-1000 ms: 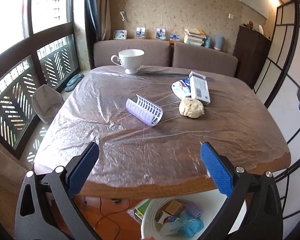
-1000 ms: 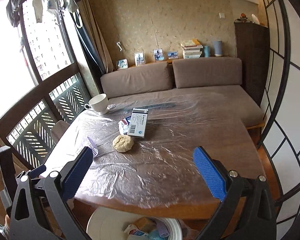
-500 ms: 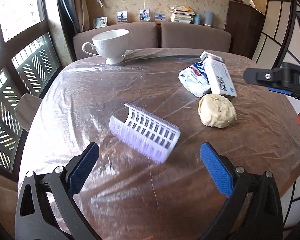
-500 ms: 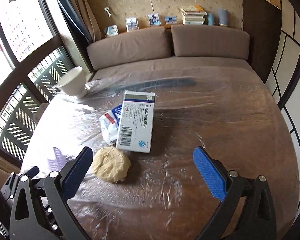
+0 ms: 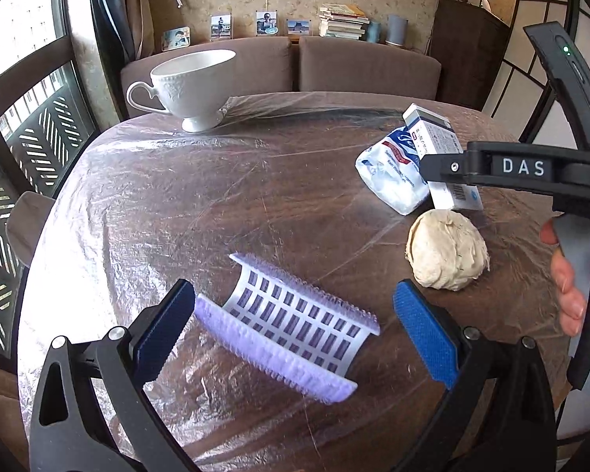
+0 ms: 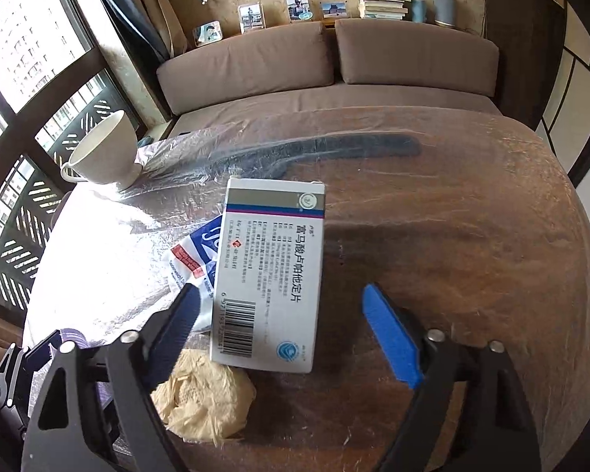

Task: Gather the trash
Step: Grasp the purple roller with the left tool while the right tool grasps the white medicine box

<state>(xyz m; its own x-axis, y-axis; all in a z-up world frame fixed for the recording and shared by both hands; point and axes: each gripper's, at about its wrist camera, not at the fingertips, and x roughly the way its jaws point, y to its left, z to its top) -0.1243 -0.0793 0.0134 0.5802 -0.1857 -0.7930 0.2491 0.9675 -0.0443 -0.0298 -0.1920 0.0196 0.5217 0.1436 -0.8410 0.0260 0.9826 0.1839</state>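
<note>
Both grippers spread wide: left gripper (image 5: pixel 293 330) straddling purple hair roller (image 5: pixel 291 326) lying diagonally, right gripper (image 6: pixel 281 334) around medicine box (image 6: pixel 269 275) lengthwise.

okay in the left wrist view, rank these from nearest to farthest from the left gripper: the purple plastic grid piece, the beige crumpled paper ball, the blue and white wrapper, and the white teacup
From the left gripper:
1. Purple plastic grid piece, lying between the open fingers.
2. Beige crumpled paper ball, ahead to the right.
3. Blue and white wrapper, farther back on the right.
4. White teacup, at the far left edge of the table.
</note>
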